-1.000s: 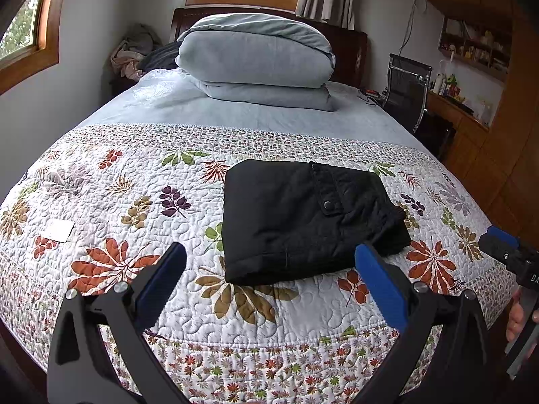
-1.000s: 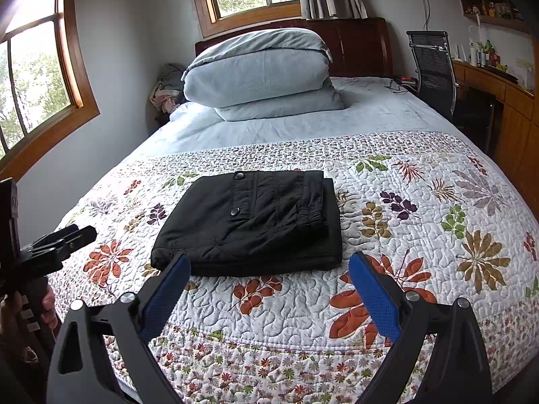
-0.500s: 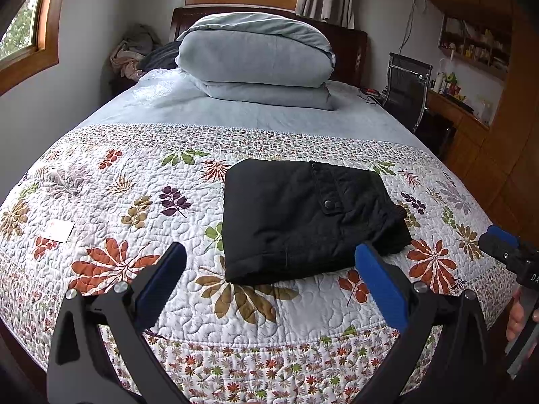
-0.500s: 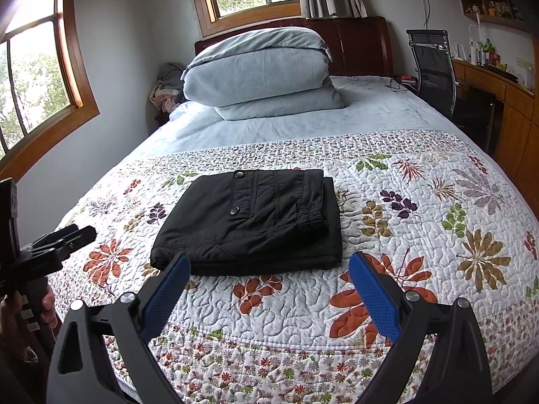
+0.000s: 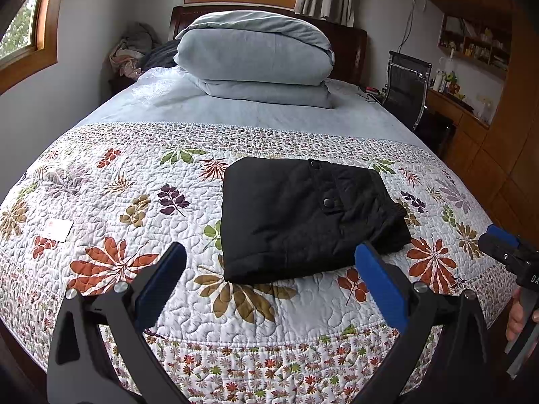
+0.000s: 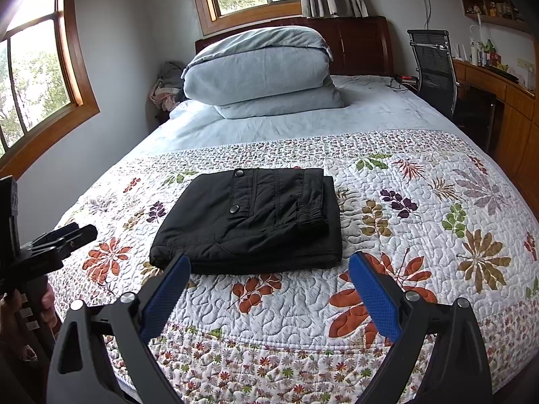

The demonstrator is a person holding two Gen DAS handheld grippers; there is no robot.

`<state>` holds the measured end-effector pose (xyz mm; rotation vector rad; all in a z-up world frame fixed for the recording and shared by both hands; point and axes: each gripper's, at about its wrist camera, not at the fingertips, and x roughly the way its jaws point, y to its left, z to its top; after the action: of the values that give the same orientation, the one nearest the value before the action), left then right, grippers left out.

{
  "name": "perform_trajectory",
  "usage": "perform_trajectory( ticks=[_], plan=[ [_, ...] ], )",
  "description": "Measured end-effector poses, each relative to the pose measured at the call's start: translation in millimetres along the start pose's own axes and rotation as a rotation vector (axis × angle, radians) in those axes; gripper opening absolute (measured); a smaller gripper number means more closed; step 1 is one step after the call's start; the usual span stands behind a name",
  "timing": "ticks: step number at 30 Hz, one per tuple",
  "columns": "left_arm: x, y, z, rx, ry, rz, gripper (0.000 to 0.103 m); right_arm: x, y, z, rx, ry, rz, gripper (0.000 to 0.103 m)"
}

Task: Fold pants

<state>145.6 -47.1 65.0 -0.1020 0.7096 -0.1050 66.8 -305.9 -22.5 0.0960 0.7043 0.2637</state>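
Observation:
The black pants (image 5: 303, 215) lie folded into a compact rectangle on the floral quilt (image 5: 141, 208), with a snap pocket on top. They also show in the right wrist view (image 6: 256, 222). My left gripper (image 5: 269, 256) is open and empty, held back from the pants near the bed's foot edge. My right gripper (image 6: 267, 266) is open and empty too, just short of the pants' near edge. Each gripper shows at the edge of the other's view: the right one (image 5: 505, 249) and the left one (image 6: 67, 235).
A stack of grey-blue pillows (image 5: 256, 57) sits at the headboard. A small white card (image 5: 59, 229) lies on the quilt at left. A black chair (image 5: 406, 87) and wooden desk (image 6: 498, 94) stand right of the bed. Clothes (image 5: 131, 54) pile by the far left corner.

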Motion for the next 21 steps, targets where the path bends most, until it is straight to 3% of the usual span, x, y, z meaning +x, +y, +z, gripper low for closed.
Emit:
perform_trajectory(
  ticks=[21],
  plan=[
    [2.9, -1.2, 0.4, -0.001, 0.001, -0.005, 0.100, 1.7, -1.6, -0.8, -0.004, 0.004, -0.004, 0.096]
  ],
)
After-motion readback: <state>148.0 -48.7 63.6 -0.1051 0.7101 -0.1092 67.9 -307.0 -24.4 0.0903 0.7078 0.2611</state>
